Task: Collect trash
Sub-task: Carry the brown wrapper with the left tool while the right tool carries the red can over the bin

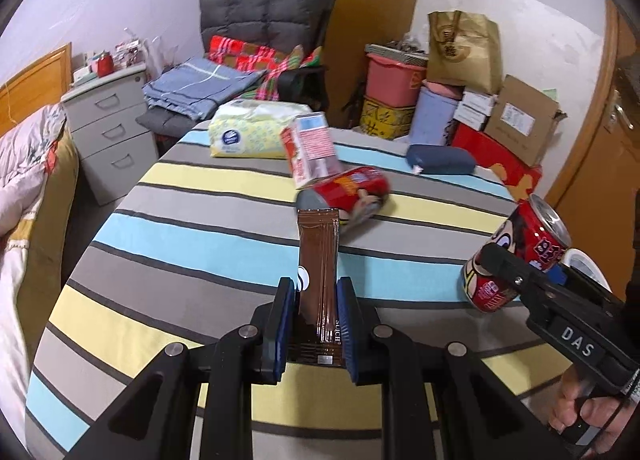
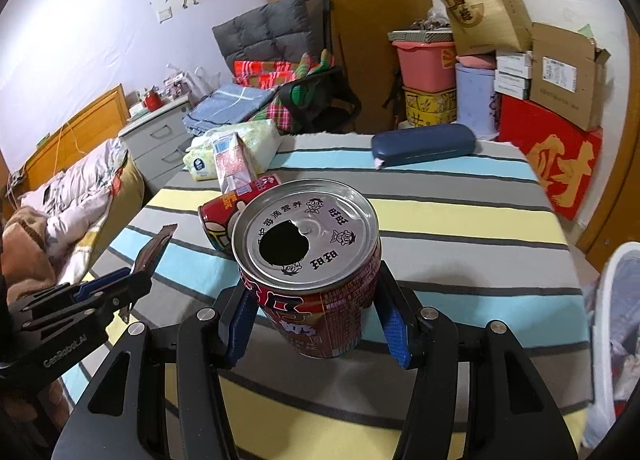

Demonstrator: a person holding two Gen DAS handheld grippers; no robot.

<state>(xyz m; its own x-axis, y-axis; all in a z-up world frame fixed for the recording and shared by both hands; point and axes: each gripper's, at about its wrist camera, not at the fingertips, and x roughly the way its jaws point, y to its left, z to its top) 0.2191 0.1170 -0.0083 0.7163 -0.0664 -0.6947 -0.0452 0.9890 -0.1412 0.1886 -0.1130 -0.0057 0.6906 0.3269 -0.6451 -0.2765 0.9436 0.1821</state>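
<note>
My left gripper [image 1: 318, 316] is shut on a long brown sachet wrapper [image 1: 319, 260] and holds it above the striped table. My right gripper [image 2: 316, 324] is shut on an opened red drink can [image 2: 308, 256], lifted off the table; the can also shows in the left wrist view [image 1: 514, 256] at the right. A second red can [image 1: 352, 190] lies on its side mid-table, with a red-and-white milk carton [image 1: 310, 148] leaning against it. In the right wrist view the left gripper [image 2: 132, 280] is at the left with the wrapper [image 2: 154, 250].
A tissue pack [image 1: 252, 130] and a dark blue case [image 1: 440, 160] lie at the table's far side. A white basket [image 2: 612, 340] stands off the table's right edge. A chair with folded cloth, drawers, a bed and stacked boxes surround the striped table [image 1: 180, 244].
</note>
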